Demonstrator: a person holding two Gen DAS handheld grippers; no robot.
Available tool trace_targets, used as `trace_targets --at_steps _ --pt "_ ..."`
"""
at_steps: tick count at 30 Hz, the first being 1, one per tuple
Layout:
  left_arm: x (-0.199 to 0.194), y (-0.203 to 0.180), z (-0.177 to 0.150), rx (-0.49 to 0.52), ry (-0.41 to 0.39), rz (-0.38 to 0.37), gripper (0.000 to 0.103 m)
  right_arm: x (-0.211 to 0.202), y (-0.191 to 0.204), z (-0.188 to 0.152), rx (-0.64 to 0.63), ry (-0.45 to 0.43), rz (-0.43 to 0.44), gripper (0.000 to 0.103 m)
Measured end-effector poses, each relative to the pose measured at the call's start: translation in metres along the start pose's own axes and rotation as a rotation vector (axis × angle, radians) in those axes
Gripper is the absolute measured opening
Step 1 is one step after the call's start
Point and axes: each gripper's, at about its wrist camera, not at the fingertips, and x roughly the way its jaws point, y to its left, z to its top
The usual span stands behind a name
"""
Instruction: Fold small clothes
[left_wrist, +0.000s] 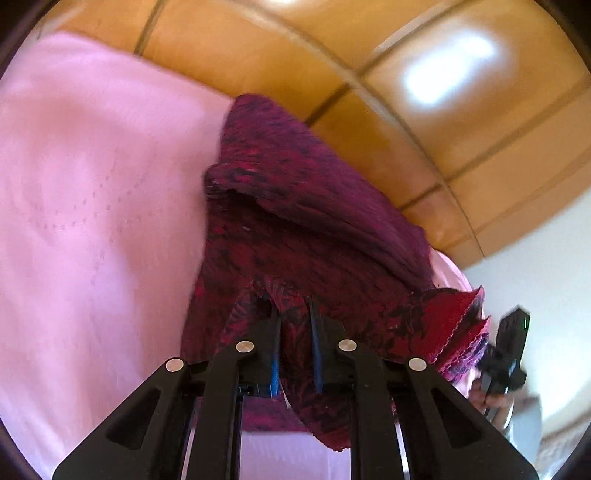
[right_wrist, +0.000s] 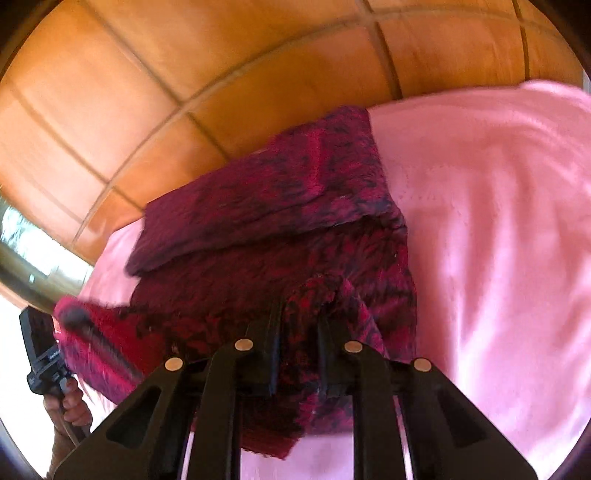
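A dark red and black patterned garment (left_wrist: 295, 229) lies partly folded on a pink blanket (left_wrist: 92, 203). My left gripper (left_wrist: 293, 306) is shut on a near edge of the garment and lifts it. In the right wrist view the same garment (right_wrist: 280, 206) shows a flap folded over at its far side. My right gripper (right_wrist: 299, 306) is shut on another near edge of the garment, with cloth bunched between its fingers. Each view shows the other gripper at its side, the right gripper (left_wrist: 506, 354) and the left gripper (right_wrist: 40, 354), held in a hand.
The pink blanket (right_wrist: 498, 240) covers the work surface. Beyond it is an orange-brown tiled floor (left_wrist: 424, 92), also in the right wrist view (right_wrist: 129, 92). A pale wall (left_wrist: 546, 277) stands at the right of the left view.
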Motion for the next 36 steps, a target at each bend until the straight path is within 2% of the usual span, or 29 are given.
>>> trace_targets --at_steps 5,8,9,10,11,12,13,14,15,16,18,22,26,27,30,31,32,34,36 --pt "0.014 0.017 0.016 -0.106 0.045 -0.047 0.014 0.021 -0.006 0.014 0.052 0.032 -0.004 0.014" --pt "0.000 0.016 0.018 -0.102 0.016 -0.063 0.029 0.018 -0.010 0.016 0.087 0.030 0.030 0.020" --pt "-0.007 0.016 0.017 -0.102 0.000 -0.069 0.039 0.017 -0.011 0.017 0.095 0.025 0.045 0.023" --pt "-0.016 0.017 0.017 -0.104 -0.044 -0.047 0.056 0.017 -0.014 0.019 0.104 0.021 0.061 0.027" --pt "-0.026 0.018 0.016 -0.102 -0.092 -0.020 0.062 0.013 -0.016 0.020 0.122 0.012 0.086 0.030" --pt "-0.035 0.020 0.014 -0.096 -0.133 -0.002 0.067 0.010 -0.019 0.020 0.138 0.007 0.109 0.038" --pt "-0.046 0.023 0.011 -0.088 -0.159 -0.001 0.067 0.007 -0.022 0.020 0.157 -0.001 0.138 0.050" --pt "-0.052 0.026 0.009 -0.087 -0.163 -0.002 0.067 0.001 -0.025 0.019 0.174 -0.022 0.163 0.055" --pt "-0.057 0.029 0.006 -0.083 -0.169 -0.002 0.067 -0.005 -0.027 0.018 0.181 -0.047 0.175 0.067" --pt "-0.062 0.030 0.001 -0.068 -0.175 -0.004 0.069 -0.012 -0.028 0.019 0.184 -0.077 0.178 0.084" --pt "-0.065 0.028 -0.012 -0.002 -0.158 0.003 0.069 -0.034 -0.033 0.015 0.191 -0.163 0.169 0.087" --pt "-0.053 0.027 -0.042 0.095 -0.082 0.046 0.069 -0.064 -0.043 -0.002 0.162 -0.202 0.169 0.083" --pt "-0.031 0.026 -0.061 0.131 -0.023 0.045 0.069 -0.062 -0.031 -0.027 0.011 -0.130 0.064 0.071" --pt "-0.027 0.026 -0.061 0.128 -0.023 0.045 0.069 -0.056 -0.028 -0.033 -0.030 -0.110 0.025 0.065" --pt "-0.018 0.029 -0.058 0.098 0.000 0.035 0.044 -0.034 -0.020 -0.043 -0.111 -0.047 -0.035 0.048" --pt "-0.019 0.031 -0.056 0.085 -0.009 0.039 0.030 -0.026 -0.016 -0.046 -0.142 -0.030 -0.071 0.042" --pt "-0.022 0.030 -0.055 0.080 -0.012 0.038 0.027 -0.022 -0.015 -0.049 -0.158 -0.025 -0.089 0.037" --pt "-0.032 0.029 -0.057 0.084 -0.024 0.030 0.018 -0.026 -0.015 -0.052 -0.159 -0.020 -0.114 0.016" --pt "-0.039 0.025 -0.061 0.106 -0.032 0.034 0.014 -0.038 -0.013 -0.052 -0.149 -0.029 -0.092 0.014"
